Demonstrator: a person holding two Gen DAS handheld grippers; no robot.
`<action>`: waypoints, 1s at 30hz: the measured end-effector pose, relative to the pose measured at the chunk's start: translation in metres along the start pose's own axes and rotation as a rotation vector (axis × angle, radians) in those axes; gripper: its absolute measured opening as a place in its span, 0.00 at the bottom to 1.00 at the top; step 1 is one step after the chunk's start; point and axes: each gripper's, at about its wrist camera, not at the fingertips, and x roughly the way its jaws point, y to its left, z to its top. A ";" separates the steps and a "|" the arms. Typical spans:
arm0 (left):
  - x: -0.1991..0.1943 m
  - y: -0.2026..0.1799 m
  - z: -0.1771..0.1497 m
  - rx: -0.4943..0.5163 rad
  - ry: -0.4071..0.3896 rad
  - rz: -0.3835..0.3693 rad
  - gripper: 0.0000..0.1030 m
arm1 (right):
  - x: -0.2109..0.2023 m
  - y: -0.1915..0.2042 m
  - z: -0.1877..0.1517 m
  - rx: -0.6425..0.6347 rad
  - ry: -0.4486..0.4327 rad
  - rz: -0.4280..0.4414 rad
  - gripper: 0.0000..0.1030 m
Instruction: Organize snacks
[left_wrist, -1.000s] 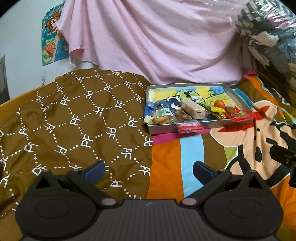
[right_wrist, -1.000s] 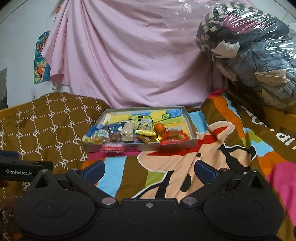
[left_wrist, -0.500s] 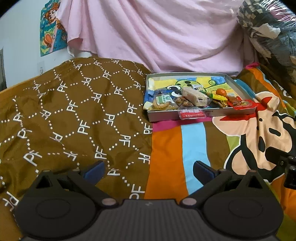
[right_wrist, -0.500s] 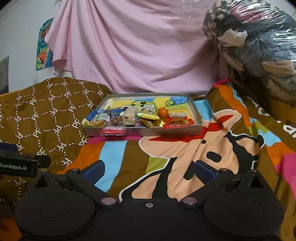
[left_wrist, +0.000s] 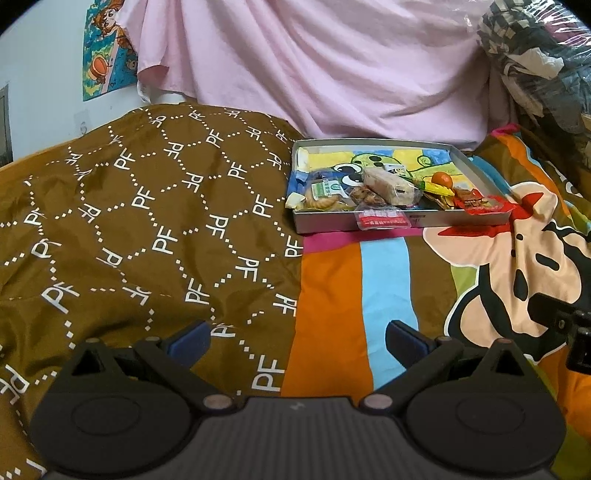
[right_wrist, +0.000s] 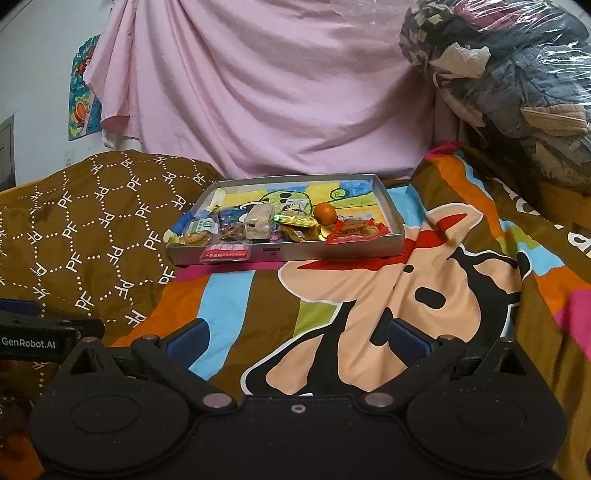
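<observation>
A pink sheet (right_wrist: 266, 96) hangs across the back wall, with a poster (left_wrist: 107, 48) at its left edge and a plastic-wrapped bundle of clothes (right_wrist: 509, 74) at its right. Below, a brown quilt (left_wrist: 129, 221) printed with white letters covers the left of the bed, and a striped cartoon blanket (right_wrist: 388, 295) covers the right; the two meet near the middle.

A shallow grey tray (right_wrist: 332, 253) sits on the blanket just beside the quilt's edge, well ahead of both tools. The snacks crowd its near half: a red packet (right_wrist: 354, 230) at the right corner, a pale wrapped cake (right_wrist: 258, 221) in the middle, a green-labelled biscuit bag (right_wrist: 199, 230) at the left, a yellow-green wrapper (right_wrist: 295, 220), and a small orange (right_wrist: 325, 213) behind it. A red-and-white packet (right_wrist: 225, 254) leans against the tray's front wall, outside it.

The left gripper (left_wrist: 295, 336) hovers over the seam of quilt and blanket, jaws spread wide and empty. The right gripper (right_wrist: 295, 336) hovers over the blanket, jaws likewise apart, holding nothing.
</observation>
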 end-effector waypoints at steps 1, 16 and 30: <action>0.000 0.000 0.000 0.000 -0.001 0.001 1.00 | 0.000 0.000 0.000 0.000 0.001 0.000 0.99; 0.000 0.001 -0.001 -0.011 -0.001 0.006 1.00 | 0.003 0.000 -0.002 0.005 0.018 0.004 0.99; 0.001 0.001 -0.002 -0.001 -0.006 0.034 1.00 | 0.003 0.001 -0.003 0.001 0.022 0.005 0.99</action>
